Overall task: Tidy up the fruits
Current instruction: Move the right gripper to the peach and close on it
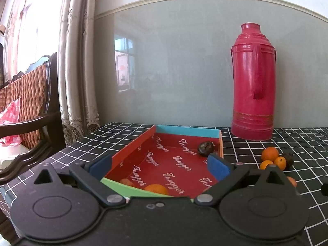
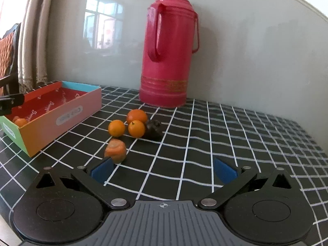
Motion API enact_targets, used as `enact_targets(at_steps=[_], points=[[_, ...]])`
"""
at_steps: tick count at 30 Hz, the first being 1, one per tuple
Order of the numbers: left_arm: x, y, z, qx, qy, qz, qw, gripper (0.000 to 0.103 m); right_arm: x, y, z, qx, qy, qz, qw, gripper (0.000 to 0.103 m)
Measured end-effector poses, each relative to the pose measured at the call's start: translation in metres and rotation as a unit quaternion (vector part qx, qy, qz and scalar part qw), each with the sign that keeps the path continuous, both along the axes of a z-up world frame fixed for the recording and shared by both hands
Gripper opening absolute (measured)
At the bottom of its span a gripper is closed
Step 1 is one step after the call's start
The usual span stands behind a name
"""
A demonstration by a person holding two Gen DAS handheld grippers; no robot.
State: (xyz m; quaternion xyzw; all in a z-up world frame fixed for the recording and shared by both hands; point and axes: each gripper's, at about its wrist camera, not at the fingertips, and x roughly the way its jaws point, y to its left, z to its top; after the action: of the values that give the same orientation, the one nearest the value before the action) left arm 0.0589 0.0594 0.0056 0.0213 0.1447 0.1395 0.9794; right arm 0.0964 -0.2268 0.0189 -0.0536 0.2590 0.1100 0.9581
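A colourful open box (image 1: pixel 221 143) with a red printed floor lies on the checked cloth. It holds a dark fruit (image 1: pixel 205 148) and orange fruits (image 1: pixel 156 189) near its front. My left gripper (image 1: pixel 162 165) is open and empty over the box's near end. In the right wrist view the box (image 2: pixel 67 116) is at the left. Three small oranges (image 2: pixel 135 125), a dark fruit (image 2: pixel 153 129) and an orange piece (image 2: pixel 115 149) lie on the cloth. My right gripper (image 2: pixel 163 171) is open and empty, its left pad (image 2: pixel 101 171) just beside the orange piece.
A tall red thermos (image 1: pixel 253 84) stands at the back against the grey wall, also in the right wrist view (image 2: pixel 167 49). A wicker chair (image 1: pixel 26 102) and curtains (image 1: pixel 75 61) are off the table's left edge. The same loose fruits (image 1: pixel 273 158) show right of the box.
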Motion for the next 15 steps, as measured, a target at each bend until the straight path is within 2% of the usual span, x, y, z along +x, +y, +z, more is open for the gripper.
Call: enact_targets(at_steps=[4, 7, 12, 15], points=[[-0.001, 0.002, 0.0, -0.003, -0.001, 0.0, 1.0, 0.094, 0.002, -0.003, 0.002, 0.031, 0.0, -0.002, 1.0, 0.103], [-0.001, 0.005, 0.001, -0.004, -0.001, 0.001, 1.0, 0.094, 0.002, 0.003, 0.004, 0.034, -0.01, -0.003, 0.999, 0.103], [-0.003, 0.014, 0.001, -0.009, 0.0, 0.009, 0.9999, 0.095, 0.011, 0.017, -0.002, 0.05, 0.029, 0.02, 0.998, 0.103], [-0.004, 0.021, 0.001, -0.006, 0.003, 0.017, 0.9998, 0.097, 0.01, 0.025, 0.0, 0.052, 0.015, 0.028, 0.998, 0.103]])
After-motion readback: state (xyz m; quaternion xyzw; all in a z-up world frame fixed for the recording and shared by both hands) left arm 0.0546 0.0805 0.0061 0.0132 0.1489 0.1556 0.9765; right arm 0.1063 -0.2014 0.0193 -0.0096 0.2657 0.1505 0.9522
